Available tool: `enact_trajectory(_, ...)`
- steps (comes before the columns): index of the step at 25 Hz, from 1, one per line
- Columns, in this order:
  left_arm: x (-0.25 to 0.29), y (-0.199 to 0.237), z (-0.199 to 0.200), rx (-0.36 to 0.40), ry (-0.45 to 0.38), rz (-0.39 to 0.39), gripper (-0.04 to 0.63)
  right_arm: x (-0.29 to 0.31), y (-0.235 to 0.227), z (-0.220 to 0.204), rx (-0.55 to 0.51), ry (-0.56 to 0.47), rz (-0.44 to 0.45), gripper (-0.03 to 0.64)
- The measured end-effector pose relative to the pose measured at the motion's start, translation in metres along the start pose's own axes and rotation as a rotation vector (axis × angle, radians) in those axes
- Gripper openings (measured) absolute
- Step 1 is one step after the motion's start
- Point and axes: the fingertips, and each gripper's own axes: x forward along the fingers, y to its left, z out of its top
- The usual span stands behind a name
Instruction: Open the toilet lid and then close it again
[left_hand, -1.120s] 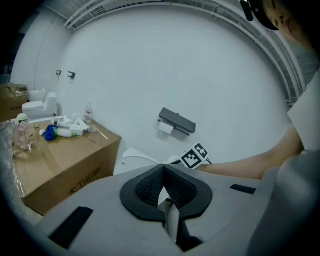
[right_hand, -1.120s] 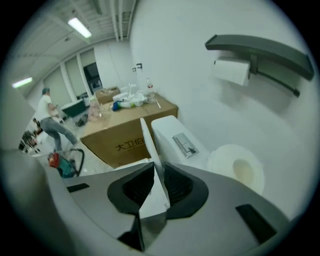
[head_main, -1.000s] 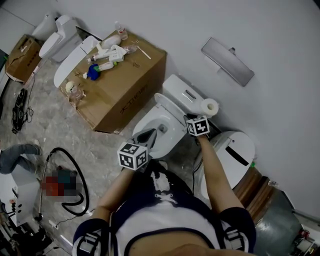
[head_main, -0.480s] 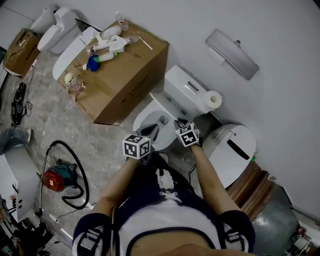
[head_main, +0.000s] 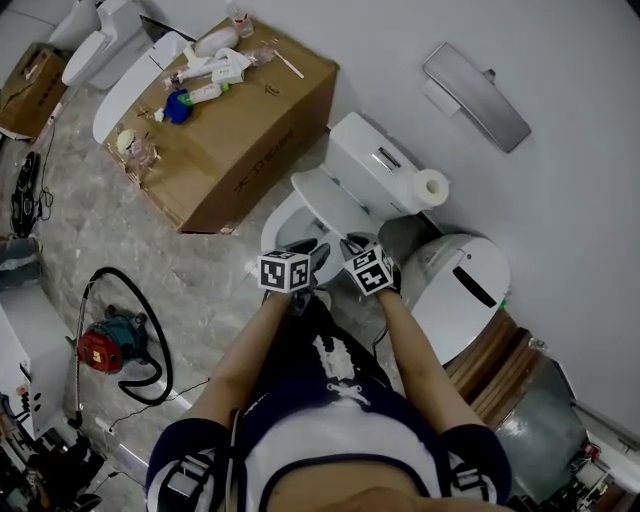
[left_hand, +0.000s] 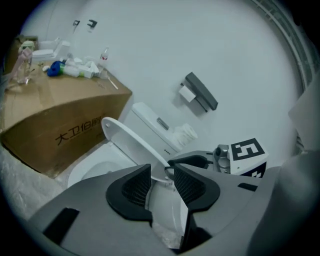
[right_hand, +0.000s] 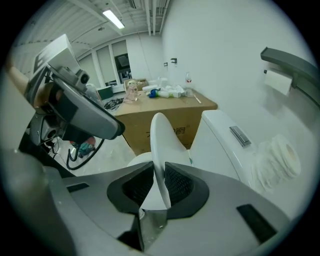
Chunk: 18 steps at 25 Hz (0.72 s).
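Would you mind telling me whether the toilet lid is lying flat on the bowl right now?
No, the left gripper view shows the lid tilted up, well clear of the bowl.

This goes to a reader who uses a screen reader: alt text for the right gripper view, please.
The right hand-held gripper clamps the rim of the partly raised white plastic toilet lid. Behind stand the white cistern and a brown cardboard box.

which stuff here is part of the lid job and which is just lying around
Job: lid, toilet, right gripper shut on the lid, left gripper with fingers just opening round its edge.
Lying about: box, bottles on it, paper roll, vacuum, bin.
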Motion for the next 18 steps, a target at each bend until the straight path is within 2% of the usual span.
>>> enact_trajectory(2, 0.011, 0.006, -0.003, -0.050, 0.009, -0.009, 0.138, 0.003, 0.004, -0.001, -0.005, 0.001, 0.009, 0.052)
enact_trajectory(6, 0.027, 0.017, -0.008, -0.228, 0.008, -0.056, 0.138, 0.007, 0.013, -0.004, -0.010, 0.010, 0.034, 0.055)
enact_trajectory(8, 0.031, 0.022, -0.011, -0.277, 0.008, -0.060, 0.138, 0.007, 0.017, -0.005, -0.008, 0.017, 0.045, 0.057)
enact_trajectory(14, 0.040, 0.030, -0.021, -0.324, 0.032, -0.052, 0.137, 0.015, 0.034, -0.011, -0.025, 0.040, 0.098, 0.061)
enact_trajectory(18, 0.039, 0.036, -0.026, -0.299, 0.041, -0.017, 0.095, 0.020, 0.044, -0.013, -0.049, 0.055, 0.118, 0.064)
